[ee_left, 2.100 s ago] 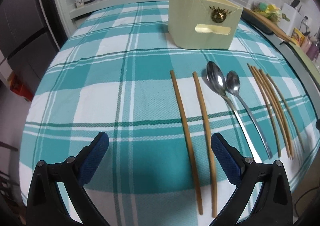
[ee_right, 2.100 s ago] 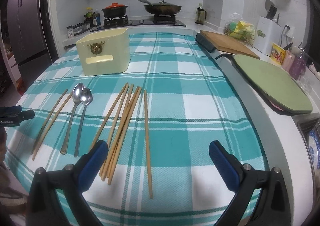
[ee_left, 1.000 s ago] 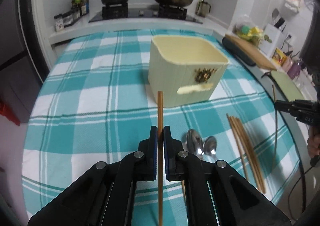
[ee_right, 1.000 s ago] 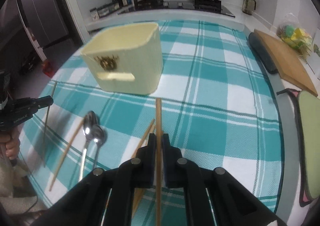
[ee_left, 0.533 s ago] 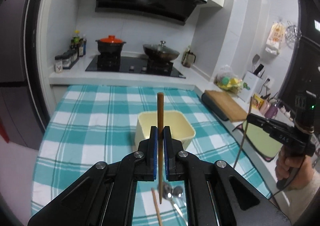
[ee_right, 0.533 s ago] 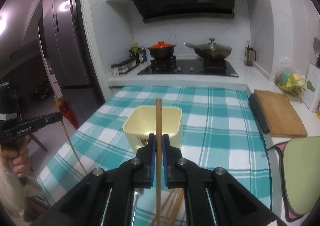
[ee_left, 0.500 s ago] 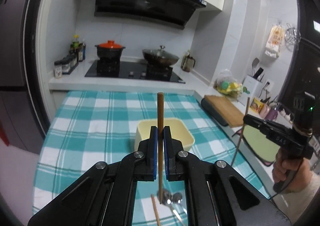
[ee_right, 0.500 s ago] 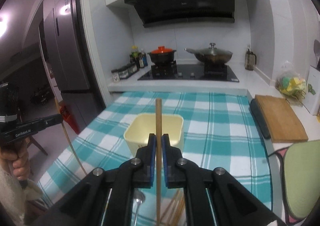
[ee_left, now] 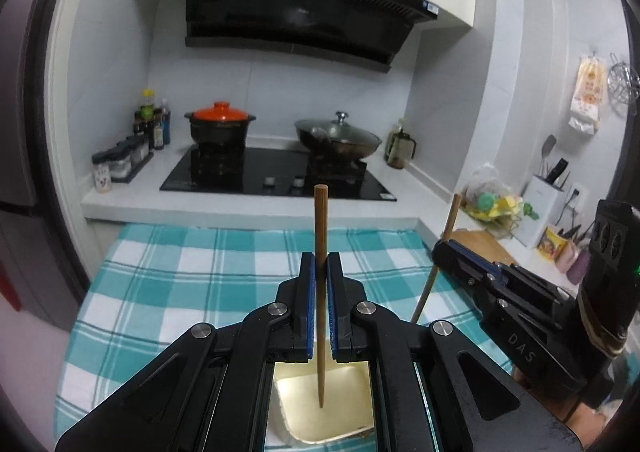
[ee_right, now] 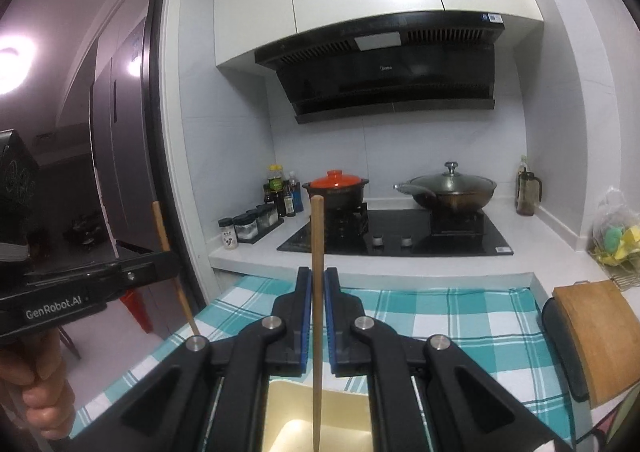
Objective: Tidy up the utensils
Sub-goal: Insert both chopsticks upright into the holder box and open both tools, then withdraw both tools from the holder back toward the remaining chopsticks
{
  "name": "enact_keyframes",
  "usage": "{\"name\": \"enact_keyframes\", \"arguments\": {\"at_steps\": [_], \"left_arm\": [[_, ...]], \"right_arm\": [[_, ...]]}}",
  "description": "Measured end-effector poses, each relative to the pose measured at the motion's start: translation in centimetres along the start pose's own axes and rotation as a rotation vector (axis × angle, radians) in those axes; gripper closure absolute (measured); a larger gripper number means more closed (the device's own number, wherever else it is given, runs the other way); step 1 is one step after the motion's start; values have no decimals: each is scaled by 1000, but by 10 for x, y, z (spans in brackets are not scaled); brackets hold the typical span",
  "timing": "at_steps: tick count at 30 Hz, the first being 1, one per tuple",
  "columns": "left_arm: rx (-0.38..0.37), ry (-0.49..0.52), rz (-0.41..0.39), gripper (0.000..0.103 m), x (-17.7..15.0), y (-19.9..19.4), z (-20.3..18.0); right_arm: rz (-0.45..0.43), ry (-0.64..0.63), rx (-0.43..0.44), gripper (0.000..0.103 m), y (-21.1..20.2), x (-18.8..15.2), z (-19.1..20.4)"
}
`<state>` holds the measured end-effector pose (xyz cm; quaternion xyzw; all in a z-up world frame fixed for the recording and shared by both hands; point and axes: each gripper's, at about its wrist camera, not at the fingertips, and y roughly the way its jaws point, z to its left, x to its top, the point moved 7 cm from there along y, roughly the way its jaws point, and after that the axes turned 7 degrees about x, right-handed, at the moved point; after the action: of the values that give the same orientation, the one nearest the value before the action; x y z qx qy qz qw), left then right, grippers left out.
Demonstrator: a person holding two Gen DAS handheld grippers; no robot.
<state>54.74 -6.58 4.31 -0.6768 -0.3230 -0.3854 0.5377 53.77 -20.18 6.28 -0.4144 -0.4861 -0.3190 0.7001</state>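
In the left wrist view a wooden chopstick (ee_left: 320, 292) is pinched upright between the blue pads of the left tongs (ee_left: 320, 308), with its narrow tip hanging inside the mouth of the cream utensil holder (ee_left: 324, 408) on the checked bench (ee_left: 160, 292); it is judged that the stick is held near its middle and kept vertical so that it can be dropped tip-first into the holder. Further right in that view, the right tongs (ee_left: 444, 252) are seen pressed together on a second chopstick (ee_left: 436, 260), which is tilted and carried toward the same holder. In the right wrist view the left tongs (ee_right: 168, 256) appear at the left edge, gripped by a hand (ee_right: 36, 384), and the right tongs (ee_right: 318, 316) are clamped on their own chopstick (ee_right: 317, 312) above the holder (ee_right: 344, 420), only partly shown at the bottom. Compared with a second ago, when both sticks had just been lifted off the cloth and the spoons and loose chopsticks were in sight, both tongs have been raised and levelled, so that the stove (ee_right: 396, 236) and hood now fill the views. The holder has passed from ahead to directly beneath.
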Motion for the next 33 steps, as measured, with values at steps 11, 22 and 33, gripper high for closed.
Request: {"name": "enact_keyframes", "arguments": {"at_steps": [11, 22, 33], "left_arm": [[59, -7, 230, 63, -91, 68, 12], [103, 60, 113, 4, -131, -52, 29], [55, 47, 219, 3, -239, -164, 9]], "right_arm": [[264, 88, -10, 93, 46, -101, -39], [262, 70, -89, 44, -48, -104, -30], [315, -23, -234, 19, -192, -175, 51]]}}
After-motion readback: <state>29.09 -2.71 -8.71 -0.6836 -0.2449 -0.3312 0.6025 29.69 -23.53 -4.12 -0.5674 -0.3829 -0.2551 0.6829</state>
